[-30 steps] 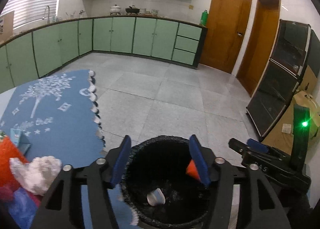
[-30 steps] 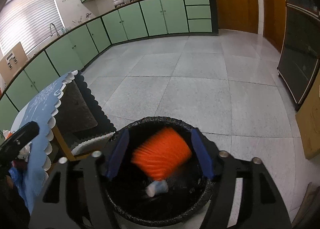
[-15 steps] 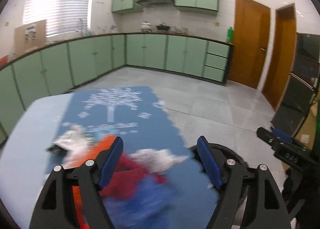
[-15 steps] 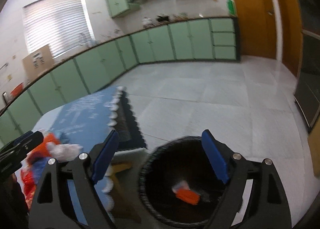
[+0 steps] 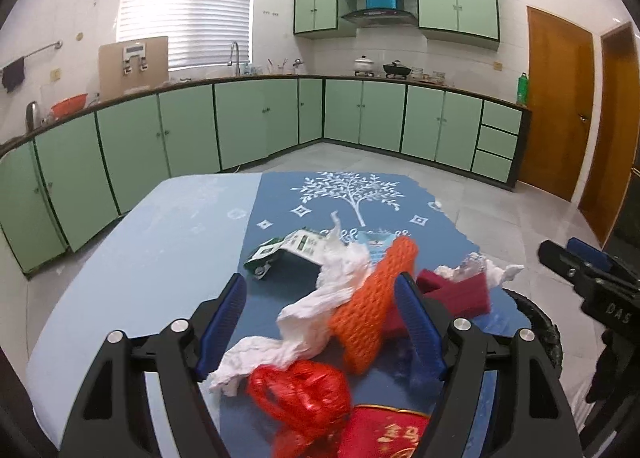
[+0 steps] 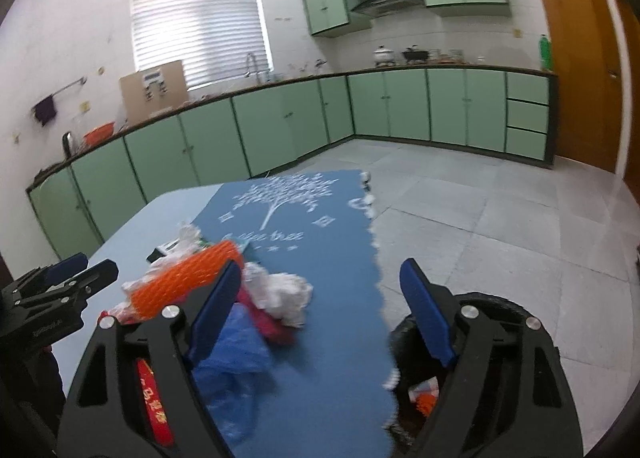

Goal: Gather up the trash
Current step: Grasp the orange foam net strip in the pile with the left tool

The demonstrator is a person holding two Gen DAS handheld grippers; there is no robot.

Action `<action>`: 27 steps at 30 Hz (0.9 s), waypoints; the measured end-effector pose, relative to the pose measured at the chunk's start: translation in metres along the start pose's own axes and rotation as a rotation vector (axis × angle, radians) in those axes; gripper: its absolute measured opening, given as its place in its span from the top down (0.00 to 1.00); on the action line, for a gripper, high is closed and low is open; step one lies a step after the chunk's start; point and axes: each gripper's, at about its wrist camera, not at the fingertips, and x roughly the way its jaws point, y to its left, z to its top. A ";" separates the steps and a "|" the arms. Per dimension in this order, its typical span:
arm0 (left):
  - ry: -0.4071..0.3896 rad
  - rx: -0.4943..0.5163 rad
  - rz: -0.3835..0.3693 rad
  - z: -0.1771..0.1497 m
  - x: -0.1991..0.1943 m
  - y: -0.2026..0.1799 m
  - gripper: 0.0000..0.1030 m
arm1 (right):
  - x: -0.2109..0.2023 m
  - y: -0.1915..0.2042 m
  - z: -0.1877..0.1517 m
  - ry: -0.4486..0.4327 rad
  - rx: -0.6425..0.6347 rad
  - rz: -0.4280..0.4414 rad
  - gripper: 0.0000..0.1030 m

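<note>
left claw [image 5: 320, 322] spread wide, nothing pinched, low over the trash pile on the counter [image 5: 132, 258]. right claw [image 6: 320, 310] also spread, empty, straddling the counter edge w/ the black bin [image 6: 500, 310] below on the floor, just beside the counter; some scraps already inside it. pile sits on the blue tree-print cloth [image 5: 352, 194] at the near end of the counter. orange foam net sleeve [image 5: 376, 298]: springy mesh tube, v. light, lies between the left fingers, touching the right-hand one; judge easiest pick, pinch across the mid-body, it should squash and grip well. crumpled white tissue [image 5: 320, 306]: soft, long twisted strip, weightless; take at the thick bunch, may trail or tear. red plastic bag [image 5: 300, 386]: thin, glossy, slippery, crinkled; grab a gathered fold. green/white printed packet [image 5: 288, 250]: flat, semi-stiff, lying further back; needs an edge pinch. dark red block [image 5: 452, 290]: looks spongy, squared. blue plastic film [image 6: 232, 358]: limp, blurred. red packet w/ gold lettering [image 5: 384, 434] flat at near edge, hard to lift off cloth. nothing fragile or heavy by the look.
</note>
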 end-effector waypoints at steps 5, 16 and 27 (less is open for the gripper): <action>0.006 -0.005 -0.018 -0.009 0.002 0.004 0.28 | 0.023 0.011 0.002 0.057 -0.008 0.022 0.31; 0.052 -0.014 -0.052 -0.019 0.016 0.005 0.35 | 0.030 0.017 0.002 0.071 -0.019 0.020 0.32; 0.127 0.000 -0.136 -0.026 0.042 -0.013 0.67 | 0.031 0.005 -0.002 0.083 -0.009 -0.007 0.32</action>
